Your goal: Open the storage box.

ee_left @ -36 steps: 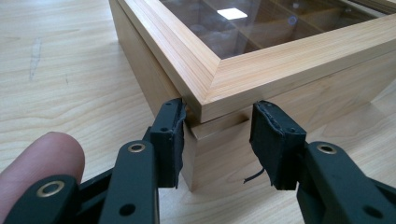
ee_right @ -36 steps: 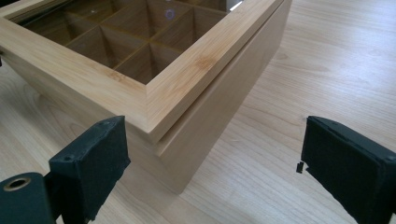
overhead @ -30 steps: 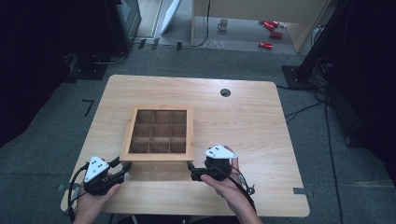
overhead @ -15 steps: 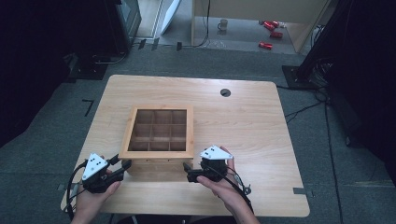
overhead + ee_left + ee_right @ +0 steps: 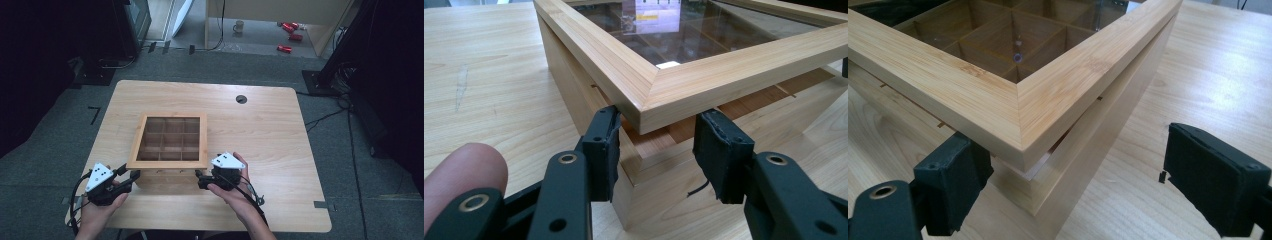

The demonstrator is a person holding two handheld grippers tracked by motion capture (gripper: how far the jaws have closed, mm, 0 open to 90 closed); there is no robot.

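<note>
A wooden box (image 5: 170, 164) with a glass-paned lid and several compartments stands mid-table. Its lid (image 5: 724, 75) sits a little raised at the front, with a gap under it. My left gripper (image 5: 131, 176) is at the near left corner. There both pads (image 5: 606, 150) lie against the lid's corner; the jaws have just eased open a touch. My right gripper (image 5: 200, 180) straddles the near right corner (image 5: 1020, 120) and is open. Its jaws have just been closing, one pad (image 5: 955, 180) below the lid's front edge, the other well off over the table.
The light wooden table (image 5: 280, 130) has a round cable hole (image 5: 241, 98) at the back. Its near edge lies just behind my hands. On the floor beyond are red cans (image 5: 287, 30) and a mug (image 5: 240, 25).
My right gripper has edged left toward the box's near right corner. The left hand has kept still.
</note>
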